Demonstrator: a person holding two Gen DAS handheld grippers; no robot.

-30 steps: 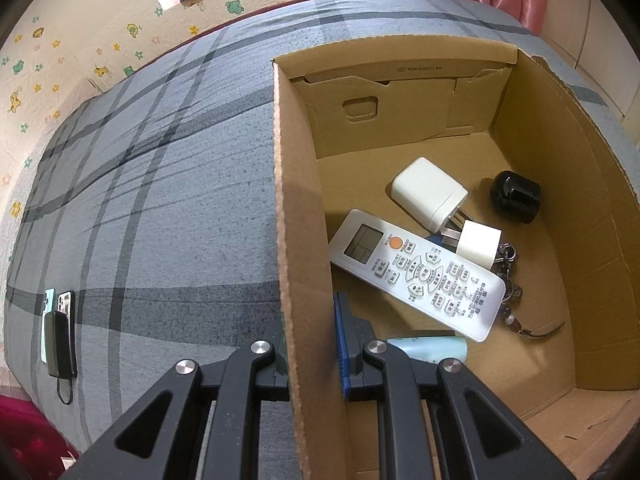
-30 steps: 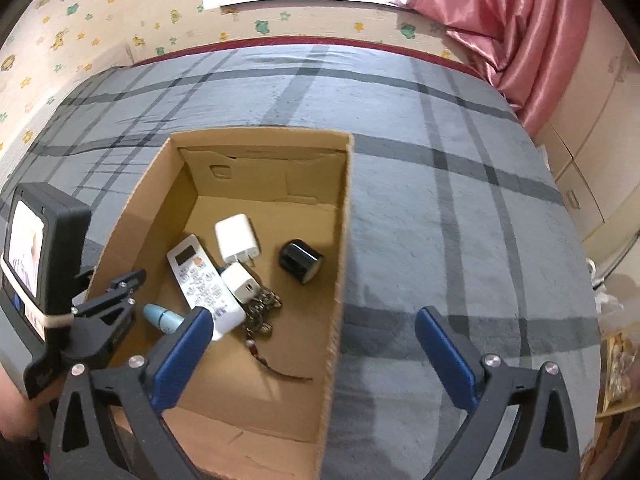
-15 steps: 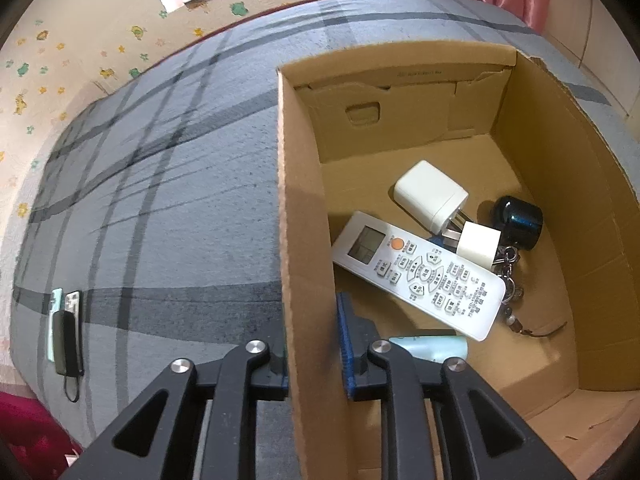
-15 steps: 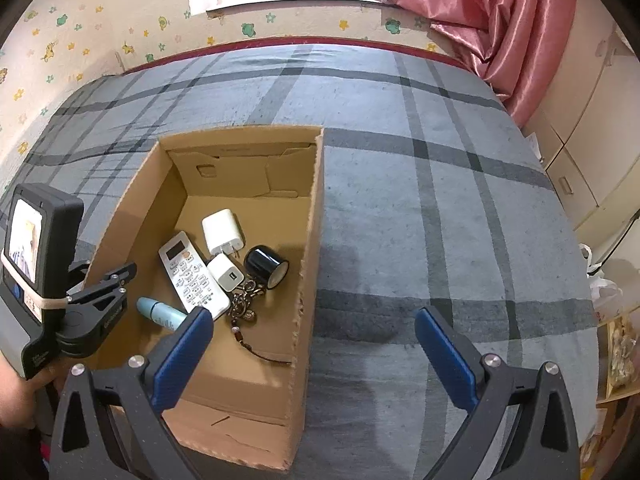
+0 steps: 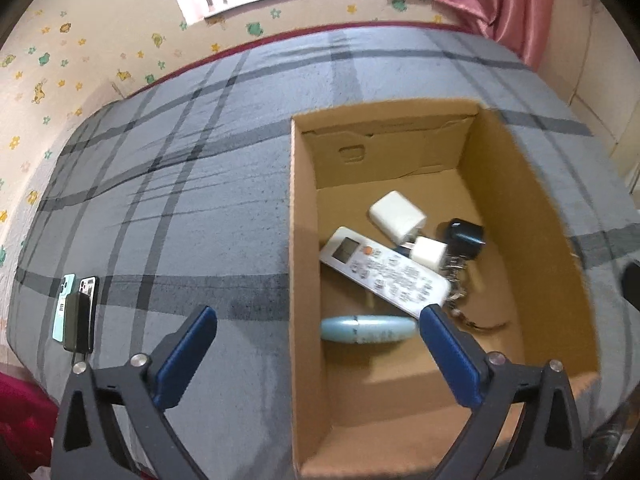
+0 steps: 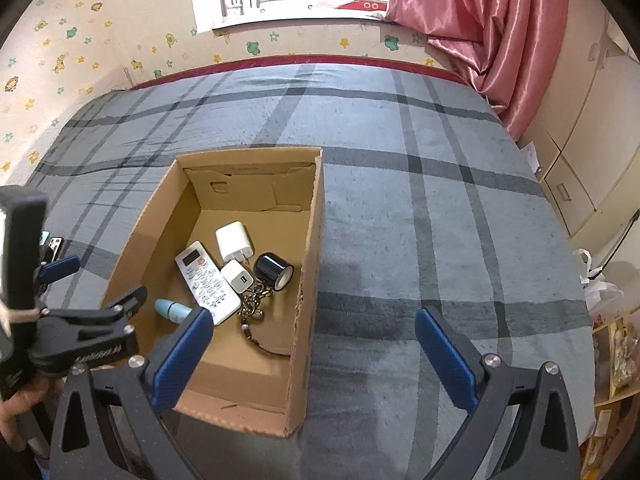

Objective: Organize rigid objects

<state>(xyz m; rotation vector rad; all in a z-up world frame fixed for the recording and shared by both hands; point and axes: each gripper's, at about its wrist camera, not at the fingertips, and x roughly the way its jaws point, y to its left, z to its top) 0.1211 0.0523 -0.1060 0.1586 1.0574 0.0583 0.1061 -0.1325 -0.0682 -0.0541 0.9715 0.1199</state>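
From the left wrist camera, looking down along the tool, the left gripper (image 5: 316, 334) is hanging with its blue-padded fingers spread wide and holding nothing; one finger is sitting over the grey plaid bedspread (image 5: 180, 200) and the other over the open cardboard box (image 5: 306, 280), so the box's left wall is lying between them without touching either. Inside the box, a white remote control (image 5: 384, 272) is lying diagonally, with a pale blue tube (image 5: 368, 329) resting just beside its near edge. A large white charger (image 5: 397, 216) and a small white charger (image 5: 430, 252) are sitting against the remote's far side, a black cylinder (image 5: 464, 236) is lying next to them, and a keychain (image 5: 458, 284) is trailing toward the box's near end. Well apart from the box, at the bed's left edge, two phones (image 5: 78, 300) are lying side by side under a dark power bank. From the right wrist camera, the right gripper (image 6: 312, 340) is hovering equally wide open and empty, its left finger over the box's near end and its right finger over bare bedspread. The same objects are clustering in the middle of the box floor. At the left of this view, the other handheld tool is showing, gripped by a hand (image 6: 16, 408). A pink curtain (image 6: 480, 20) is hanging beside the window behind the bed.
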